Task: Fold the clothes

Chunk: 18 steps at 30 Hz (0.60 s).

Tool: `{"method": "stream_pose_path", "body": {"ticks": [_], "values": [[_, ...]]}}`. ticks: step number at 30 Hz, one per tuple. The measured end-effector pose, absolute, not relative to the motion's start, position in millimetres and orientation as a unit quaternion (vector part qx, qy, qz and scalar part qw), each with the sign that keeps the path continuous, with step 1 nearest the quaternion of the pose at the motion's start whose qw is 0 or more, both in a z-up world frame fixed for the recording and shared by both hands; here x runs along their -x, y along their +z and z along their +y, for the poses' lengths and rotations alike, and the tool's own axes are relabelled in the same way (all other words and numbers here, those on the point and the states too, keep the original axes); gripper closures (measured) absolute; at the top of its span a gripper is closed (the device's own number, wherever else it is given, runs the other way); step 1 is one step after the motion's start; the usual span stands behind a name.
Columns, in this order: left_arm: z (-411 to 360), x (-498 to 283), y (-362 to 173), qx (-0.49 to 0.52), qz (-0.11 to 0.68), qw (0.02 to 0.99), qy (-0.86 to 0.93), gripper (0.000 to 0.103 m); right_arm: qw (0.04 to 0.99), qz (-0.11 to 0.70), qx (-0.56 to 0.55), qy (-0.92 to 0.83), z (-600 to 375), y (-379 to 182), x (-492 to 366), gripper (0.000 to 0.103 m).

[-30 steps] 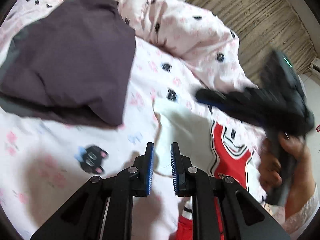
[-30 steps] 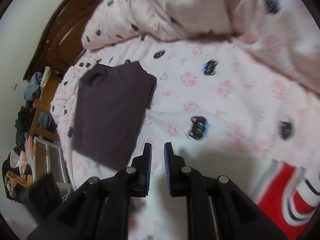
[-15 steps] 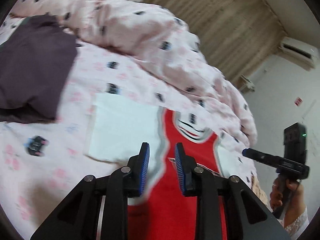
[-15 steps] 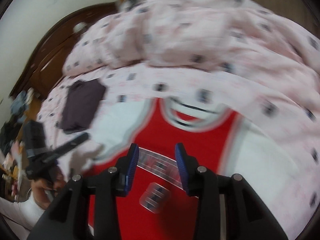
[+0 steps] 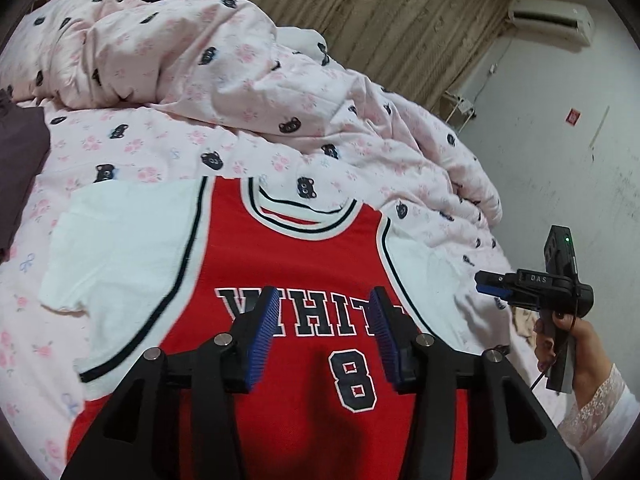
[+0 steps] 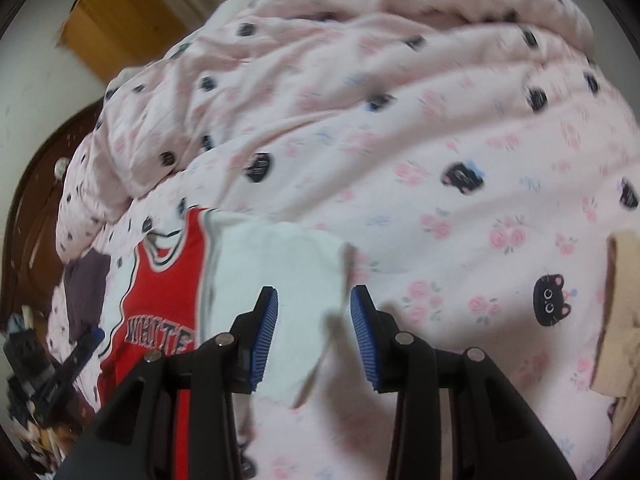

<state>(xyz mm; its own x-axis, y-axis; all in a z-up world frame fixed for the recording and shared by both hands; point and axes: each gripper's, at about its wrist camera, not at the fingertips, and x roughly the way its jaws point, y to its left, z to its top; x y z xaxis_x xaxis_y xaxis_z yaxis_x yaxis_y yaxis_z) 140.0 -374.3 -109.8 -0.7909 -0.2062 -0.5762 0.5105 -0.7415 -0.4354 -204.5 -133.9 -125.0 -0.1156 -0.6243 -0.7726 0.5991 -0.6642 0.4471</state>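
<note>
A red jersey (image 5: 288,264) with white sleeves, lettering and a number 8 lies flat, face up, on the pink bedsheet (image 5: 132,148). My left gripper (image 5: 325,300) hovers over its chest lettering; its jaws are opening and nothing is between them. In the right wrist view my right gripper (image 6: 314,296) is open above the edge of the jersey's white right sleeve (image 6: 280,272), without pinching it. The right gripper (image 5: 494,285) also shows at the right of the left wrist view, held in a hand. A folded dark purple garment (image 5: 20,152) lies at the left.
A bunched pink duvet (image 5: 224,76) with a cat print fills the far side of the bed. A beige cloth (image 6: 620,312) lies at the right edge. A wooden headboard (image 6: 36,200), a cardboard box (image 6: 120,28) and floor clutter (image 6: 28,380) are at the left.
Both grippers swung away from the dark folded garment to the red jersey, the right one on to its right sleeve. Both pairs of jaws went from nearly shut to open.
</note>
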Motion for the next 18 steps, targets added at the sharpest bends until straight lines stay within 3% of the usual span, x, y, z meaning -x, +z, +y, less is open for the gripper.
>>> {"method": "stream_pose_path", "body": {"ticks": [14, 16, 18], "values": [[-371.8, -116.6, -130.6, -0.289, 0.293, 0.202, -0.889, 0.061, 0.465, -0.049, -0.515, -0.719, -152.8, -154.9, 239.2, 0.063], [-371.8, -115.8, -131.1, -0.291, 0.294, 0.201, -0.888, 0.061, 0.468, -0.053, -0.513, -0.718, -154.0, -154.4, 240.9, 0.069], [-372.2, -115.6, -131.0, -0.292, 0.295, 0.200, -0.888, 0.061, 0.472, -0.058, -0.512, -0.716, -154.1, -152.7, 243.0, 0.083]]}}
